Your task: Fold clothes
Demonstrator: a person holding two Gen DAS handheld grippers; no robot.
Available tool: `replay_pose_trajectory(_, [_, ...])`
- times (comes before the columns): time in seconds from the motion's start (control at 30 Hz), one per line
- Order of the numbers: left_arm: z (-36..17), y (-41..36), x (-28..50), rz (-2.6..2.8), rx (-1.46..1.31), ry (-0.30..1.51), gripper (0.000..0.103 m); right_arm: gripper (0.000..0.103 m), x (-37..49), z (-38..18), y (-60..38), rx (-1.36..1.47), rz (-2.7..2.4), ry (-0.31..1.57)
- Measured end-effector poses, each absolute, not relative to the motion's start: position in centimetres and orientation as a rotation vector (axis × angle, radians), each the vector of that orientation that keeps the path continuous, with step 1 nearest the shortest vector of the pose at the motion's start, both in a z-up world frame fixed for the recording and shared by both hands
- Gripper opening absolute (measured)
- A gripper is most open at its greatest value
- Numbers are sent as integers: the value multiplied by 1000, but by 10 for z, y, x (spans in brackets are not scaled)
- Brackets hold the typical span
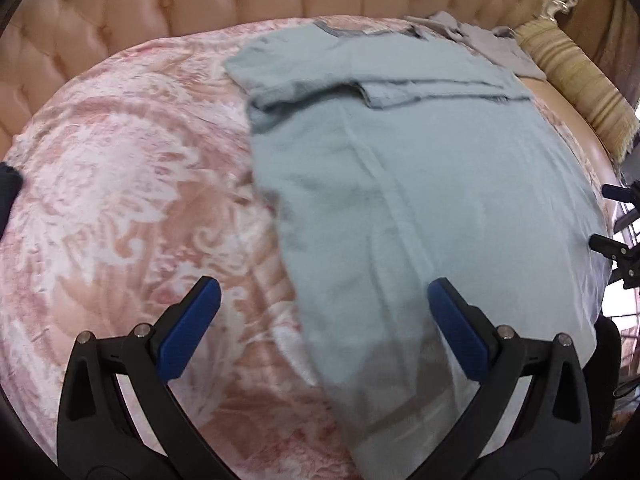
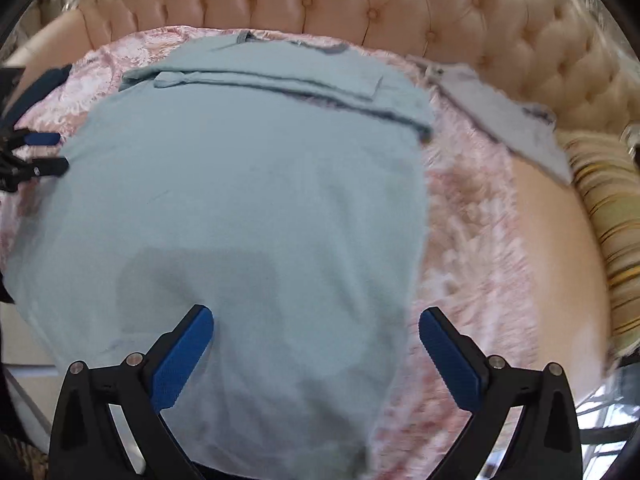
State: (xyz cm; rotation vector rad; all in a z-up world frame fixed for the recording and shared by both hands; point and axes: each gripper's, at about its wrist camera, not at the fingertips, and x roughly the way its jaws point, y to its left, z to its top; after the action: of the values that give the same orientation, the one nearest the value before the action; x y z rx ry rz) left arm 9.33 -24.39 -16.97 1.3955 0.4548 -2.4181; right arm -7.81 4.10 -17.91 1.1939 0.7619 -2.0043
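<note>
Our left gripper (image 1: 324,312) hangs wide open and empty over the near left edge of the pale blue T-shirt (image 1: 420,184); our right gripper (image 2: 316,336), equally wide and holding nothing, hovers over the near right part of the T-shirt (image 2: 240,184). The shirt lies flat on the pink patterned bedspread (image 1: 120,184), sleeves folded across the chest, long axis running near to far, collar toward the tufted headboard (image 1: 200,0). We judge that pinching only the top layer, or snagging the plush cover underneath, could skew the fold or spring the tucked sleeves loose.
</note>
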Motion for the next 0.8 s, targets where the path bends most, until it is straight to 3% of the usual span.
replay_pose_trajectory(0.2, [-133,-267,14,-2488,1252,464,103,103,-112,-158,-35,1084,-2026,740])
replay_pose_trajectory(0.37, [-161,-303,-42,-2394,1318,595,103,103,-182,-164,-98,1186,-2060,565])
replay_pose_trajectory(0.43, [-186,-313,-50,-2326,1392,638,103,103,-197,-185,-106,1282,-2041,590])
replay_pose_trajectory(0.57, [-202,-321,-43,-2347,1380,742,103,103,-213,-203,-108,1347,-2025,546])
replay_pose_trajectory(0.8, [-156,-272,13,-2500,1254,634,103,103,-160,-150,-61,1131,-2007,496])
